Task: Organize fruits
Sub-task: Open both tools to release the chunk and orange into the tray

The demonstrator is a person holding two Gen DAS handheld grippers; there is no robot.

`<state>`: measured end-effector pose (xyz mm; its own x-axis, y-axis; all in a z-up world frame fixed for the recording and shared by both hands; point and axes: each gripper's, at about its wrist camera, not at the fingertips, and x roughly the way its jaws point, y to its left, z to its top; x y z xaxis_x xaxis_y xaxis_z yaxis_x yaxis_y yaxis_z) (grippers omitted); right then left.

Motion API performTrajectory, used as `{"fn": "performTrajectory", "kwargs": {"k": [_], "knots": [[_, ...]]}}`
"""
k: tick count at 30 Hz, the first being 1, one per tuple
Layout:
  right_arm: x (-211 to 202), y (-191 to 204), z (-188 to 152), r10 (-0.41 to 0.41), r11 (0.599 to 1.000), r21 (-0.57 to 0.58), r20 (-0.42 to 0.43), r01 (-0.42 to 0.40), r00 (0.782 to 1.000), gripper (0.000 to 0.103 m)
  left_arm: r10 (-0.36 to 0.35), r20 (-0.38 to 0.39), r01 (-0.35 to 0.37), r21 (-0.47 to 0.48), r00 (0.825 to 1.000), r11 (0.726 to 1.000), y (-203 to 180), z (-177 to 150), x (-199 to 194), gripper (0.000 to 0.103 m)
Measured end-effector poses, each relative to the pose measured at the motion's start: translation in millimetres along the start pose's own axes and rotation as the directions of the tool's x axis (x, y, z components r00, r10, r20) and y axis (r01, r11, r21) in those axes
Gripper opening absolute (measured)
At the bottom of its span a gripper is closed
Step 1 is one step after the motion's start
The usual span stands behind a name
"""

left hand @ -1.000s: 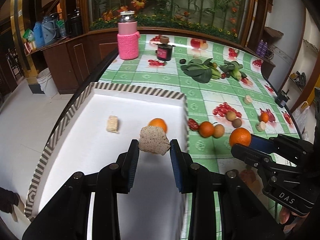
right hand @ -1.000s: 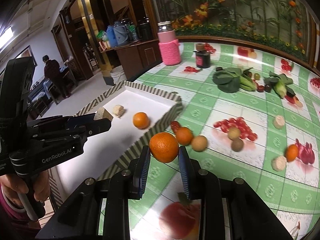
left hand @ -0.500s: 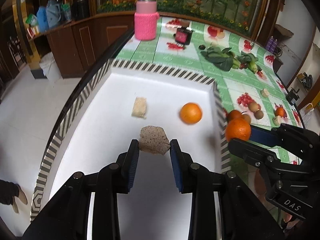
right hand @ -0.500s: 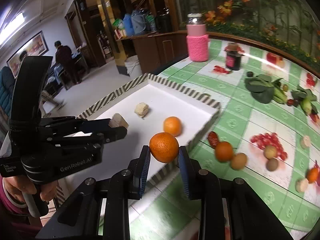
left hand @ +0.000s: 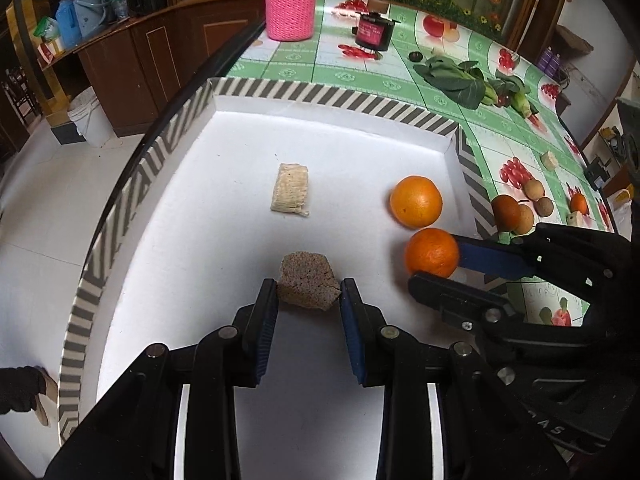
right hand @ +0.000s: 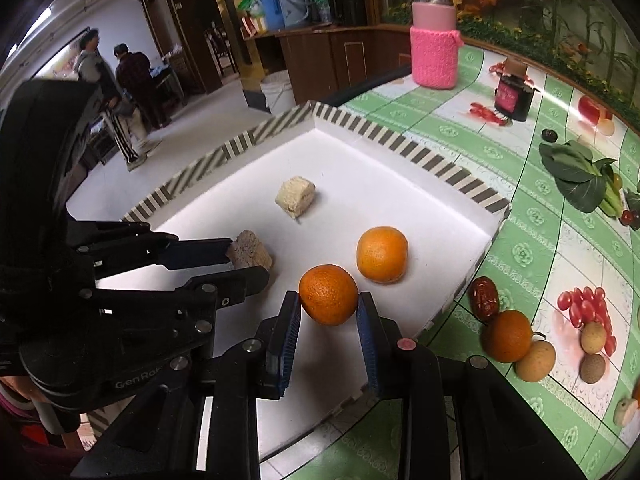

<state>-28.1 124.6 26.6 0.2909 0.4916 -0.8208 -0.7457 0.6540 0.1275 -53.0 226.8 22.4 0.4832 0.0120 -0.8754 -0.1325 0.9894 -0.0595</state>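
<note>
We see the left gripper (left hand: 308, 298) clamped on a brown crumbly block (left hand: 308, 286) over the white tray (left hand: 192, 216). The right gripper (right hand: 329, 312) is clenched on an orange (right hand: 328, 300) above the tray's near right corner, just beside a second orange (right hand: 382, 255) lying inside. A pale block (left hand: 291, 194) sits mid-tray. We can't tell whether either held item touches the tray floor (fingers hide the undersides). Outside the rim: a third orange (right hand: 506, 336), a red date (right hand: 484, 298) and small brown fruits (right hand: 536, 360), partly overlapping. The pink-sleeved jar (left hand: 290, 8) is cropped at top in the left view.
</note>
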Motion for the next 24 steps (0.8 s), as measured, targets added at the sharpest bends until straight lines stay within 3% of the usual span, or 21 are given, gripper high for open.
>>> {"fn": "performTrajectory", "kwargs": {"k": [4,8,10,14,17,24], "knots": [[0,-3,0,-0.003,1.000,0.009,0.001,0.003,1.000,0.032,-0.005,-0.013,0.006,0.010,1.000,1.000,-1,4,3,0.029],[-10,-6,-2,0.008,0.999,0.031,0.027,-0.009,1.000,0.048,0.004,-0.031,-0.004,-0.002,1.000,1.000,2,6,7,0.034],[-19,-6,-4,0.004,0.999,0.038,0.048,-0.006,0.999,0.055,0.013,-0.029,-0.013,-0.013,1.000,1.000,5,5,7,0.051],[-38,-10,-11,0.013,0.998,0.058,0.089,-0.018,0.996,0.059,0.027,0.004,-0.026,-0.023,1.000,0.999,4,4,-1,0.070],[-53,-16,-21,-0.020,0.997,0.080,0.113,0.011,0.993,0.071,0.037,0.030,-0.036,-0.010,0.999,0.999,-3,5,-10,0.071],[-81,-48,-53,-0.106,0.982,0.169,0.125,0.084,0.986,0.074,-0.015,0.078,0.011,0.058,0.997,0.998,-40,5,-28,0.071]]}}
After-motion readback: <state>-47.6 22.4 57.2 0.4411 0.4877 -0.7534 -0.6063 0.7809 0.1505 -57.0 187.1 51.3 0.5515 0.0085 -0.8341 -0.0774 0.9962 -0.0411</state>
